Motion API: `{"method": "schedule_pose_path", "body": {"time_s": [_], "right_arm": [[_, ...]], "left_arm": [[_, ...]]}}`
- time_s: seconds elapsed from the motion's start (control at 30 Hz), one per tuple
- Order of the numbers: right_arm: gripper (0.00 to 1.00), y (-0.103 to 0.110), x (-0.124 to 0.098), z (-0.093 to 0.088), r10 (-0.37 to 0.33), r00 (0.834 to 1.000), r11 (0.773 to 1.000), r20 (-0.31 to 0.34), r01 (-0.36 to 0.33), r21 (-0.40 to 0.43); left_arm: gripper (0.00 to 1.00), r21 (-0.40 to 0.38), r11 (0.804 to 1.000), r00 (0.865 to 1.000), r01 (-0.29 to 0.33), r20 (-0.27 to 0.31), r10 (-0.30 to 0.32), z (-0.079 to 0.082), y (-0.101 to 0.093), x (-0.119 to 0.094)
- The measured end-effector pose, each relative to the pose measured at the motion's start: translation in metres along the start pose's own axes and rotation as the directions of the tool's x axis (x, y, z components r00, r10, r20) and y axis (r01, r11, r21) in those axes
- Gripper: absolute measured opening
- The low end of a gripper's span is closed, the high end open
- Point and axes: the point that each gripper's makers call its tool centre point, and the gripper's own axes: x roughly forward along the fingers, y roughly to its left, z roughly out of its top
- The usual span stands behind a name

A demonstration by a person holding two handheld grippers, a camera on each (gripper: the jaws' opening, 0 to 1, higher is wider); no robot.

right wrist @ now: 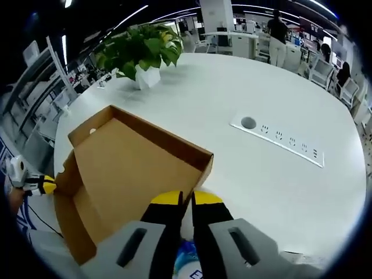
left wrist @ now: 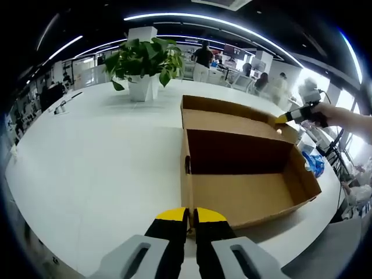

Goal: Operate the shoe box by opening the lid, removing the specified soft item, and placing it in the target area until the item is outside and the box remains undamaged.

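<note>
Already the lid of the brown cardboard shoe box (left wrist: 247, 174) is opened on the white round table (left wrist: 104, 168), the near box wall is pinched by the closed left gripper (left wrist: 190, 218), and a blue-white soft item (right wrist: 185, 258) is clamped in the right gripper (right wrist: 186, 200), still to be placed.

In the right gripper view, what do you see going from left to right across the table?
Yellow-tipped left gripper → open cardboard shoe box → round cable hole → strip of power sockets.

Matt cardboard shoe box (left wrist: 244, 195), glossy table (left wrist: 104, 163)
</note>
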Motion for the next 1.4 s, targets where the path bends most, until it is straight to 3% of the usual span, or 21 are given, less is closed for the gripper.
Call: {"method": "schedule_pose_path", "body": {"time_s": [0.83,1.4], "right_arm": [[0.01,0.018,-0.049,0.019,0.029,0.987,0.999,0.159,-0.023,-0.036],[0.00,0.039,-0.082,0.018,0.043,0.971,0.997,0.234,-0.029,-0.065]], "left_arm": [[0.03,-0.015,1.000,1.000,-0.001,0.015,0.001,0.001,-0.002,-0.002],[0.03,-0.005,1.000,1.000,0.002,0.019,-0.002,0.000,-0.002,-0.003]]}}
